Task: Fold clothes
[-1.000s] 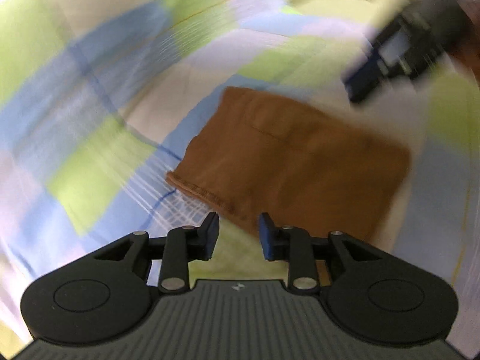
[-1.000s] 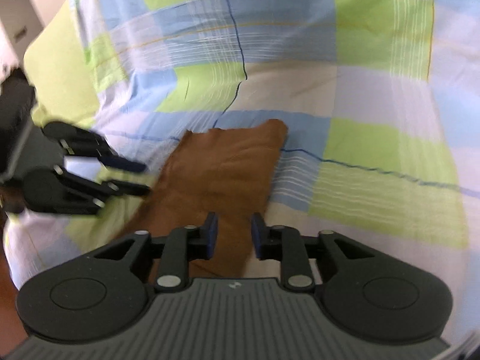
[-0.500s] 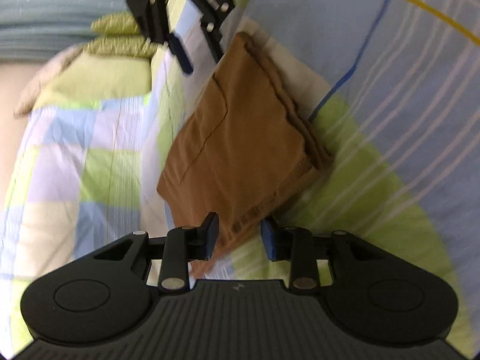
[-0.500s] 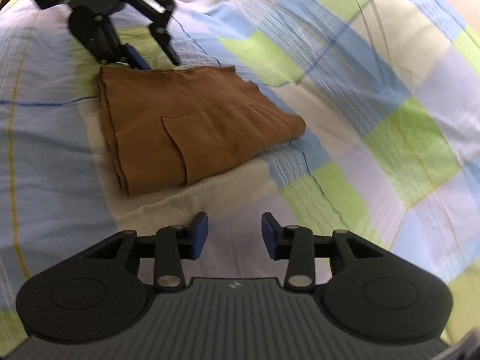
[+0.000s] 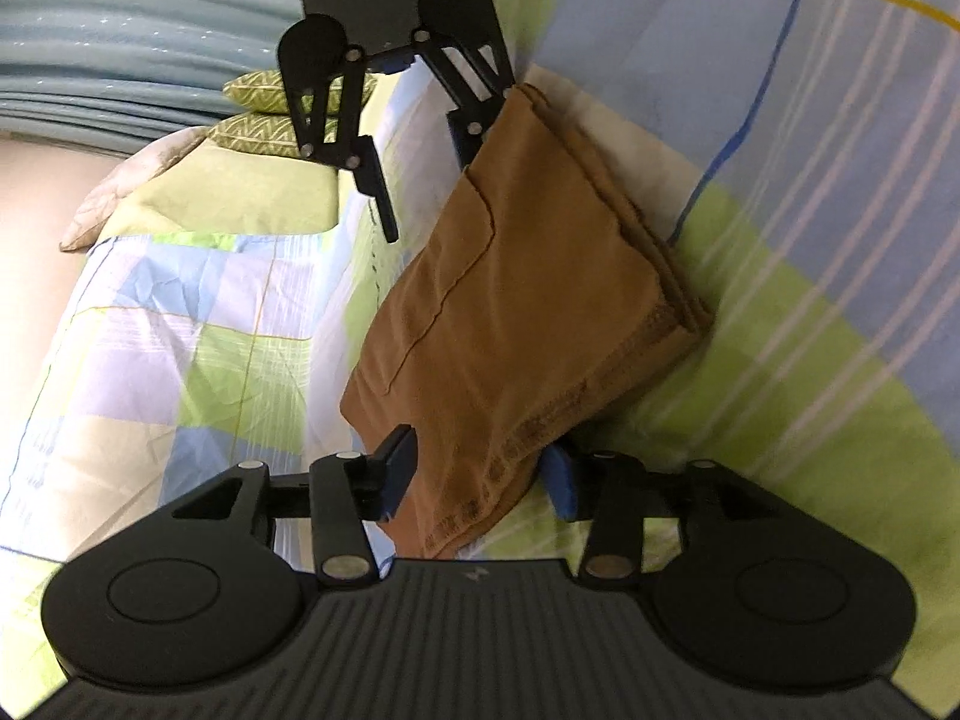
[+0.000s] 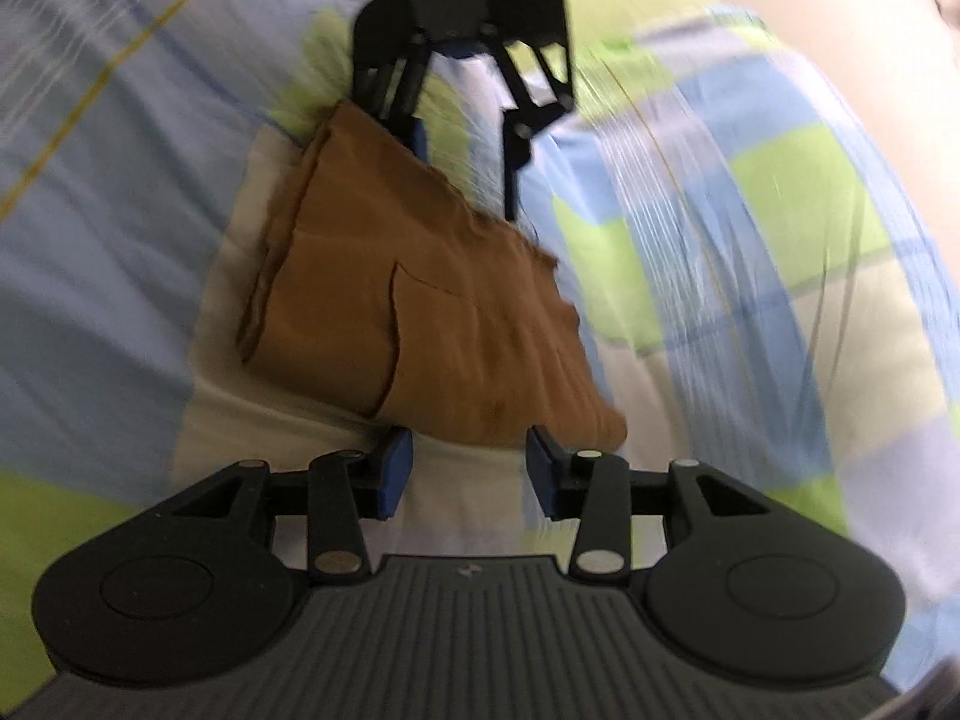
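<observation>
A brown garment (image 5: 516, 300), folded into a flat stack with a pocket seam on top, lies on the checked bed sheet (image 5: 810, 210). My left gripper (image 5: 480, 474) is low at its near corner. Its jaws are opening, and the stitched corner lies between the blue pads without being squeezed. At the garment's far end is my right gripper (image 5: 429, 192), one finger half behind the cloth. In the right wrist view, which is blurred, the right gripper (image 6: 470, 471) is open with the garment (image 6: 432, 312) edge just past its fingertips. The left gripper (image 6: 465, 156) faces it from beyond.
The sheet (image 6: 750, 240) in blue, green and white squares covers the whole bed. Green patterned pillows (image 5: 264, 114) lie behind the right gripper, below a striped blue-grey surface (image 5: 120, 30). The bed's edge and a beige floor (image 5: 24, 252) show at the left.
Both grippers rolled and sank to opposite ends of the garment. The left gripper's jaws widened around the near corner. The right gripper came up to the garment's edge and opened a little.
</observation>
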The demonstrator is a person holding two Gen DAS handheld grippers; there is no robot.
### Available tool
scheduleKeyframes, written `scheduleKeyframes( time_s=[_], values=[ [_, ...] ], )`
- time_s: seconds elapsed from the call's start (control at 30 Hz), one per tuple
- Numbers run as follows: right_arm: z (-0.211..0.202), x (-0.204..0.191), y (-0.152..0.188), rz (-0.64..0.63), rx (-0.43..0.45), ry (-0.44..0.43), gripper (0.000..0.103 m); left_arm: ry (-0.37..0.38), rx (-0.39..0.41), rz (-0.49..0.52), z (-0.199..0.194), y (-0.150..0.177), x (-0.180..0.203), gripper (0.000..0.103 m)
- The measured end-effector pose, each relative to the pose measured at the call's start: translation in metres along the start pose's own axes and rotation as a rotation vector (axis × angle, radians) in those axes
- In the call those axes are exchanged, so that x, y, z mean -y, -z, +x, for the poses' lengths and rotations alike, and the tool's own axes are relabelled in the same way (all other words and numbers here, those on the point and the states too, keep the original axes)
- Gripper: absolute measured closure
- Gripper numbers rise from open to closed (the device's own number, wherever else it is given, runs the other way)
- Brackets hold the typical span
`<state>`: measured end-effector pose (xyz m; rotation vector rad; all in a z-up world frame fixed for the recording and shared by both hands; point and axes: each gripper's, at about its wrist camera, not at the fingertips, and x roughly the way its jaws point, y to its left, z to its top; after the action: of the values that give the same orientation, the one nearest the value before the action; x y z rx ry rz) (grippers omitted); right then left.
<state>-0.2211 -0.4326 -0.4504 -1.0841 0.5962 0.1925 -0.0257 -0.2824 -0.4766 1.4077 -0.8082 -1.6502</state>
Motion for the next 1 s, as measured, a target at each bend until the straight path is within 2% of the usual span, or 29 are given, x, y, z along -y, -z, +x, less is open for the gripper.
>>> scheduleKeyframes(
  time_s=[0.07,0.2,0.33,0.4,0.5,0.53,0.57,0.63,0.7,0.73,0.77,0.8,0.83,0.87,0.9,0.97,1.0],
  values=[
    [-0.007,-0.011,0.01,-0.114,0.049,0.014,0.066,-0.004,-0.002,-0.016,0.001,-0.001,-0.002,0.053],
    [-0.009,-0.011,0.016,-0.166,0.1,0.004,0.066,-0.012,-0.003,-0.039,0.001,0.002,-0.002,0.053],
    [0.005,-0.012,0.012,-0.163,0.138,0.011,0.067,-0.009,0.01,-0.052,0.002,0.002,-0.006,0.053],
    [0.008,-0.012,0.012,-0.151,0.145,-0.002,0.074,-0.007,0.02,-0.046,0.001,0.002,-0.006,0.054],
    [0.001,-0.019,0.008,-0.153,0.14,-0.029,0.084,0.018,0.042,0.015,0.001,0.0,0.0,0.065],
    [0.001,-0.019,0.006,-0.154,0.133,-0.044,0.086,0.029,0.045,0.027,0.003,-0.001,0.0,0.076],
    [0.001,-0.016,0.005,-0.143,0.128,-0.062,0.089,0.06,0.04,0.028,0.005,-0.002,-0.003,0.093],
    [0.002,-0.005,0.001,-0.092,0.119,-0.113,0.091,0.134,0.028,0.004,0.009,-0.005,-0.012,0.094],
    [0.003,0.011,-0.002,-0.012,0.106,-0.179,0.091,0.252,0.001,-0.188,0.013,-0.001,-0.04,0.094],
    [0.006,0.036,-0.002,0.146,0.085,-0.264,0.091,0.315,-0.015,-0.295,0.016,0.001,-0.055,0.093],
    [0.008,0.049,0.001,0.242,0.074,-0.314,0.091,0.358,-0.026,-0.378,0.019,0.004,-0.066,0.092],
    [0.015,0.069,0.007,0.4,0.045,-0.416,0.091,0.42,-0.041,-0.518,0.025,0.011,-0.083,0.092],
    [0.02,0.085,0.014,0.528,0.037,-0.461,0.091,0.478,-0.054,-0.66,0.031,0.021,-0.1,0.092],
    [0.023,0.095,0.021,0.617,0.03,-0.498,0.091,0.508,-0.061,-0.744,0.035,0.028,-0.108,0.092],
    [0.026,0.105,0.028,0.707,0.023,-0.534,0.091,0.561,-0.078,-0.884,0.041,0.042,-0.118,0.092],
    [0.039,0.129,0.054,1.009,0.003,-0.621,0.093,0.623,-0.111,-1.114,0.05,0.068,-0.129,0.091],
    [0.045,0.139,0.067,1.165,-0.011,-0.662,0.093,0.661,-0.129,-1.27,0.055,0.085,-0.132,0.091]
  ],
)
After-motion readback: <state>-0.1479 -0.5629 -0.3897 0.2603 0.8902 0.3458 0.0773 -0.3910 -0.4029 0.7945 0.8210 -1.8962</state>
